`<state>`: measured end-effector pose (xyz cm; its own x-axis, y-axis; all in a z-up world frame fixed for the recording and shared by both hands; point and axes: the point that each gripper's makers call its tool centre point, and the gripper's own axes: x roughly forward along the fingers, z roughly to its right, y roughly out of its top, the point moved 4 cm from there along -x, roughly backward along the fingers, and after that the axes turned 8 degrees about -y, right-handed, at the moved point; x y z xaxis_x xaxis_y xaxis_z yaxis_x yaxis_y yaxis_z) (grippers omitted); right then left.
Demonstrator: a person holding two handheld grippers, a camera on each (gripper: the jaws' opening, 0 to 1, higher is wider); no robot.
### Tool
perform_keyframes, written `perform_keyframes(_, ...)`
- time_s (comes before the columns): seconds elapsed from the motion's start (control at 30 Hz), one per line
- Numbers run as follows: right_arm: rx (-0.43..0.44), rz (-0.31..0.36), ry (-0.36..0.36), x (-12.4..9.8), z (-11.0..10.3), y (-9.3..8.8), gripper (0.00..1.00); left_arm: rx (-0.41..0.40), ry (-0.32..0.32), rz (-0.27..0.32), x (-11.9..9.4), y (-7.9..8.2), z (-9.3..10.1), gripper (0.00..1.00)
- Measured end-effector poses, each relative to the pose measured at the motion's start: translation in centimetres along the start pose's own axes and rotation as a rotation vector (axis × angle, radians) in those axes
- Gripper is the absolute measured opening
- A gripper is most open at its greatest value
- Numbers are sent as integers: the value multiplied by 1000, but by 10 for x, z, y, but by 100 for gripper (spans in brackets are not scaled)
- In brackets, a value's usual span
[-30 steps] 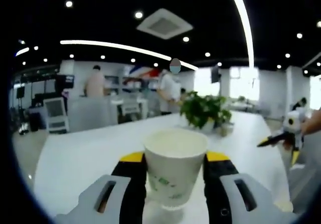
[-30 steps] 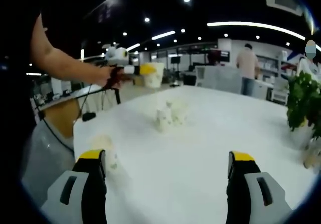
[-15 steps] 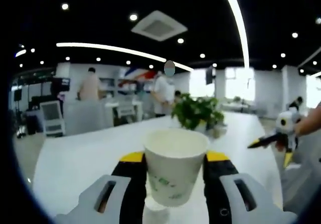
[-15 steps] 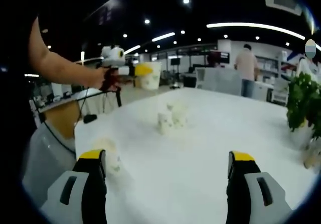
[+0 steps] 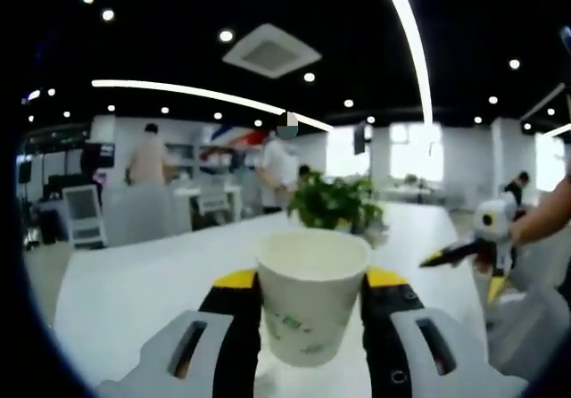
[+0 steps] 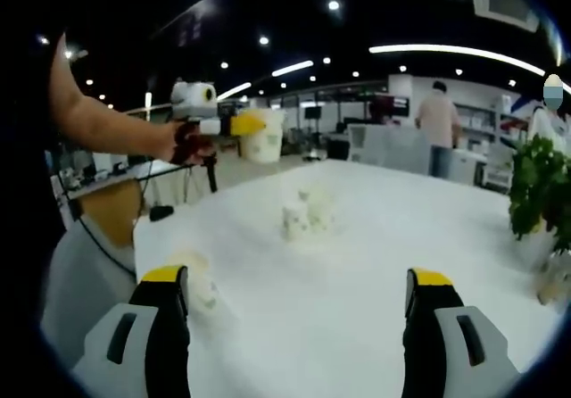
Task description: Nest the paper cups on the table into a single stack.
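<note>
Left gripper (image 5: 310,302) clamps white paper cup (image 5: 312,304), upright above white table (image 5: 134,282). Right gripper (image 6: 299,304) jaws wide, empty; two small cups (image 6: 306,213) at 12 o'clock.

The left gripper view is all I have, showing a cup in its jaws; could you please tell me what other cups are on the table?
Observer: In the right gripper view, a small cluster of paper cups stands mid-table.
Operator: Any others, please?
Observer: Yes, one more cup stands by the near edge of the white table, close to the right hand-held gripper.
Operator: Is that gripper holding anything?
Observer: No, its jaws are wide apart and empty. Meanwhile the left hand-held gripper holds your cup up in the air, beyond the table's far edge.
</note>
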<state>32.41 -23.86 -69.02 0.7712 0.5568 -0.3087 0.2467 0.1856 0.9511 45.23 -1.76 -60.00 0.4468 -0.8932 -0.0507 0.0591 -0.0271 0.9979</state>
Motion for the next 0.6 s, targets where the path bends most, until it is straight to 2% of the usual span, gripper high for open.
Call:
perform_keyframes(0.2, 1, 2, -1, -1, -2, 1, 100, 7, -11, 24, -3, 8, 17, 42)
perform_keyframes(0.6, 14, 21, 9, -2, -6, 7, 100, 30, -32, 39, -11, 12, 52, 42)
